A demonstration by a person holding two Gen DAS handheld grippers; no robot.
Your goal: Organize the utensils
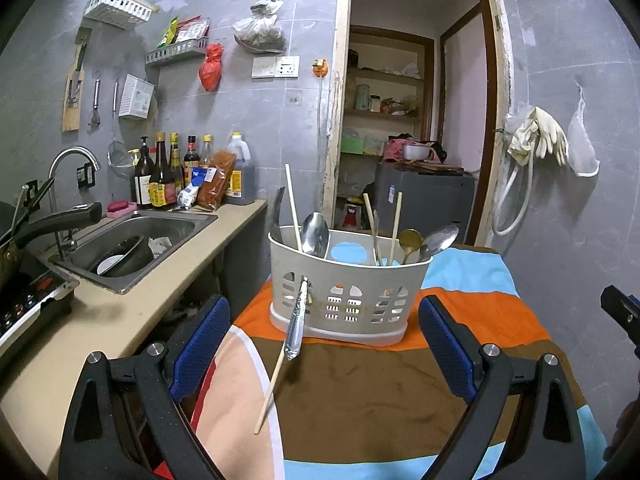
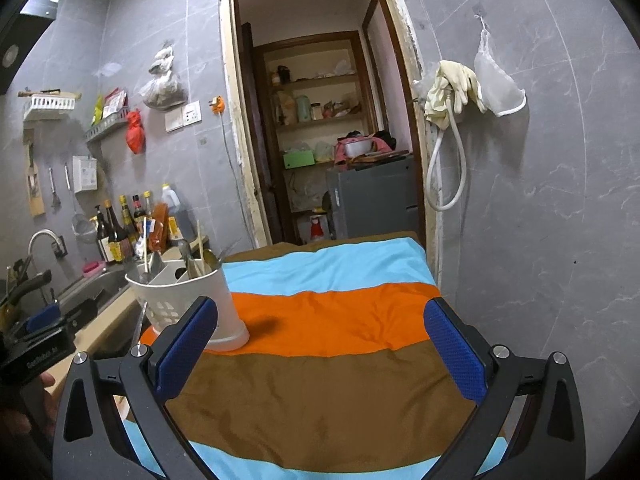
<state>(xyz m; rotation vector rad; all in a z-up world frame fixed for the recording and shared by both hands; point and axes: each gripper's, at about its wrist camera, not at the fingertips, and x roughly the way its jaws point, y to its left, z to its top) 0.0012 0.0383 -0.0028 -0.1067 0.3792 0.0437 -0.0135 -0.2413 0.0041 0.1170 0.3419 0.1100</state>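
A white slotted utensil basket [image 1: 348, 296] stands on the striped cloth [image 1: 360, 392]. It holds spoons [image 1: 316, 234], chopsticks [image 1: 294, 210] and a gold spoon [image 1: 410, 240]. A metal utensil handle [image 1: 298, 320] and a wooden chopstick [image 1: 272, 392] lean against the basket's front, ends resting on the cloth. My left gripper [image 1: 324, 344] is open and empty, just short of the basket with the leaning pieces between its fingers. My right gripper [image 2: 320, 344] is open and empty over the cloth, the basket [image 2: 188, 300] beside its left finger.
A counter with a steel sink [image 1: 132, 248], a faucet, sauce bottles [image 1: 160, 176] and a pan handle [image 1: 52, 220] lies to the left. A doorway [image 2: 320, 120] with shelves and a grey cabinet is behind the table. A tiled wall with gloves [image 2: 452, 84] is on the right.
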